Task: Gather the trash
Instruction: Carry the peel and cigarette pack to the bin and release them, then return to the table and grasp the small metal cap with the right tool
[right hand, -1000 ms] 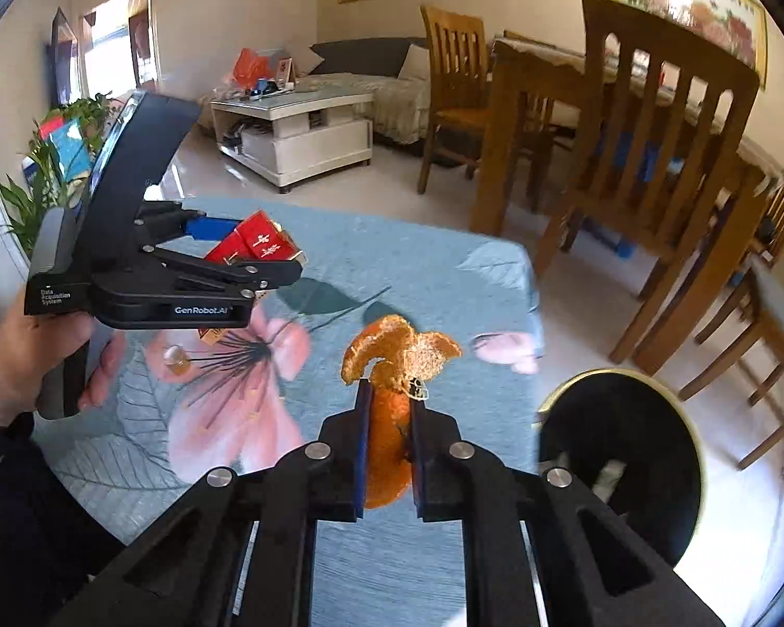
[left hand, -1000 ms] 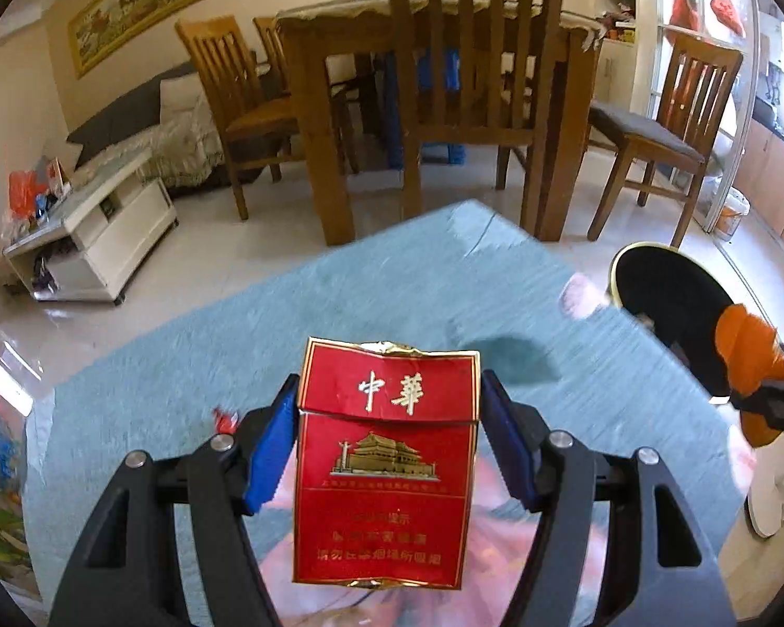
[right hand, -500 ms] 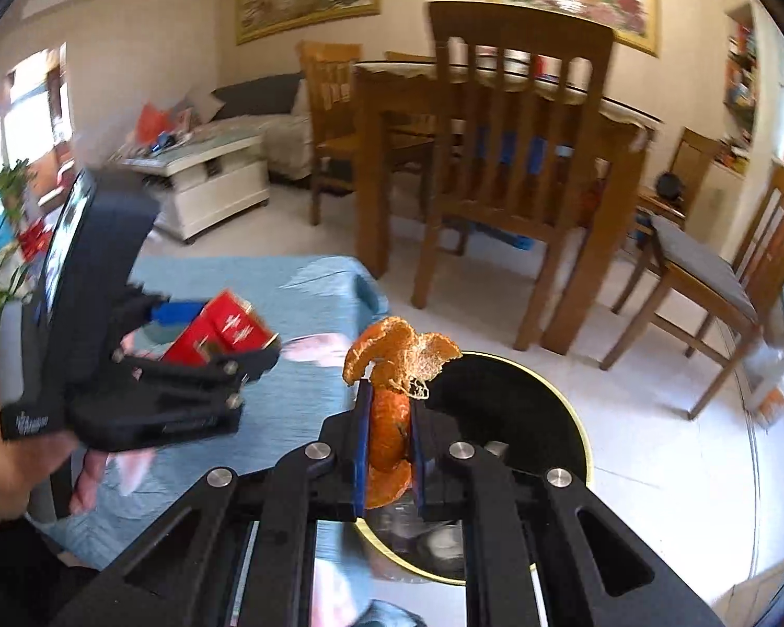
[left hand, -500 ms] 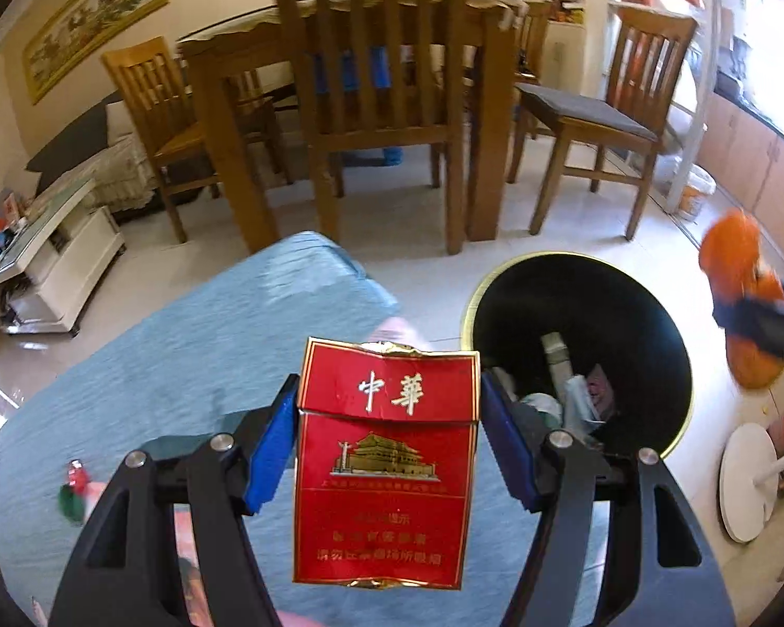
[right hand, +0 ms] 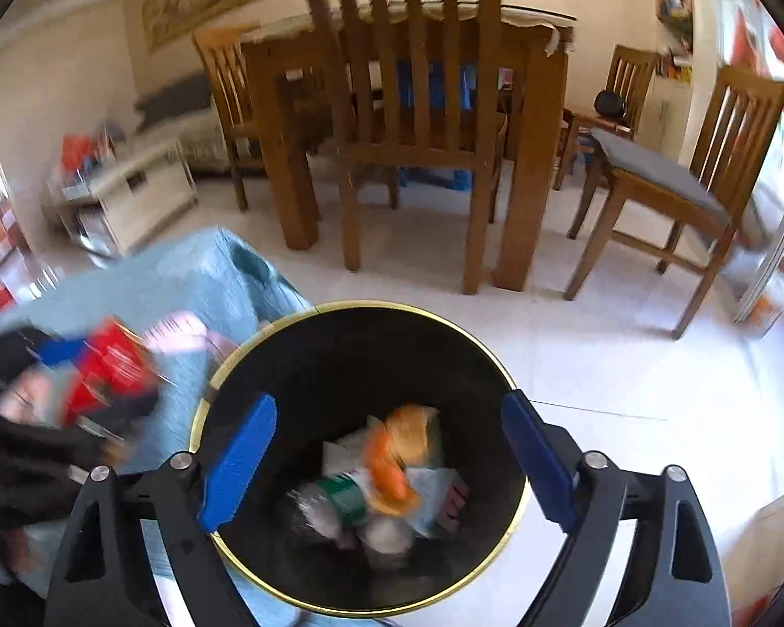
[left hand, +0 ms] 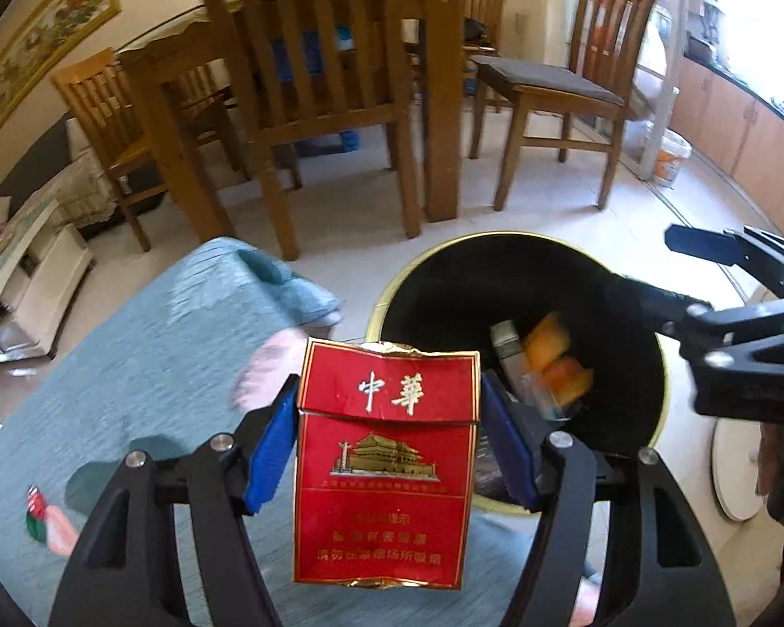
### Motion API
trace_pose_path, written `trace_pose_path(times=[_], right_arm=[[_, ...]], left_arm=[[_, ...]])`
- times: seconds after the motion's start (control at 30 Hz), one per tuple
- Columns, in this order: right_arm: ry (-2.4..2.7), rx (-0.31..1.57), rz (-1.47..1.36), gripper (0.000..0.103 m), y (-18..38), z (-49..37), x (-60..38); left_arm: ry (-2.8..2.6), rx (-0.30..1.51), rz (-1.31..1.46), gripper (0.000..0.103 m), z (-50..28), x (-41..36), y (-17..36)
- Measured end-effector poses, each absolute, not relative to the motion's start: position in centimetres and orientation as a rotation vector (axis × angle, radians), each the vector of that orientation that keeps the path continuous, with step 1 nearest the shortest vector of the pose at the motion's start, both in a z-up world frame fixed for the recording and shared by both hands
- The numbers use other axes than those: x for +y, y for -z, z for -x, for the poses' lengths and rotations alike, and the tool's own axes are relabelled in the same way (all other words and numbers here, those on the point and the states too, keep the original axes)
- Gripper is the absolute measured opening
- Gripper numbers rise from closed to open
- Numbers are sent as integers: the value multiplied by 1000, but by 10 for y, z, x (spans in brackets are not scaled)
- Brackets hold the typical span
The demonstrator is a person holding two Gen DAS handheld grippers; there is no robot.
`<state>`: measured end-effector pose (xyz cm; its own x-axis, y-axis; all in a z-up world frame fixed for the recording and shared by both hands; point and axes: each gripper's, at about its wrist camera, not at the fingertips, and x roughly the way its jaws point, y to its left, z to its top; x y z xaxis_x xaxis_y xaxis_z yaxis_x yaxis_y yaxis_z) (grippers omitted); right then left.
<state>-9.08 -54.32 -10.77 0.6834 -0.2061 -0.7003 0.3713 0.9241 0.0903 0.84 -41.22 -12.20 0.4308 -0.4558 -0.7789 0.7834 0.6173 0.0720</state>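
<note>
My left gripper point(left hand: 387, 413) is shut on a red cigarette pack point(left hand: 387, 465), held upright over the table edge just left of the black, gold-rimmed trash bin point(left hand: 444, 282). My right gripper point(right hand: 387, 449) is open and empty above the bin point(right hand: 339, 345). Orange peel point(right hand: 394, 457) lies or falls inside the bin on other trash, and it also shows in the left wrist view point(left hand: 554, 366). The right gripper shows in the left wrist view point(left hand: 731, 282) at the right. The left gripper with the pack point(right hand: 104, 366) is blurred at the left of the right wrist view.
A teal floral tablecloth point(left hand: 146, 345) covers the table, with a small red and green scrap point(left hand: 36, 512) at its left. A wooden dining table and chairs point(left hand: 329, 104) stand behind on the pale tiled floor. A white round base point(left hand: 737, 470) sits right of the bin.
My right gripper has moved over the bin and opened, letting go of the orange peel, which is now in the bin. My left gripper has moved right toward the bin with the pack.
</note>
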Motion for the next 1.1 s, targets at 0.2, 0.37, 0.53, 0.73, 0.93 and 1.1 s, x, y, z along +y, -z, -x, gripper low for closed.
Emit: trace_pose_path(times=[0.2, 0.37, 0.53, 0.73, 0.93, 1.1], right_arm=[[406, 693, -252, 88, 93, 114, -564], [492, 663, -292, 93, 92, 146, -591], [515, 648, -338, 93, 94, 160, -601], [463, 628, -306, 96, 82, 148, -573], [358, 608, -184, 99, 68, 119, -500], [276, 615, -67, 100, 60, 87, -427]], left_arm=[[868, 796, -487, 68, -1, -463, 130], [908, 789, -493, 92, 1, -492, 144], [915, 779, -513, 99, 9, -497, 147], [874, 744, -471, 99, 7, -458, 123], [714, 678, -410, 100, -12, -368, 86], [578, 652, -351, 100, -33, -297, 70]])
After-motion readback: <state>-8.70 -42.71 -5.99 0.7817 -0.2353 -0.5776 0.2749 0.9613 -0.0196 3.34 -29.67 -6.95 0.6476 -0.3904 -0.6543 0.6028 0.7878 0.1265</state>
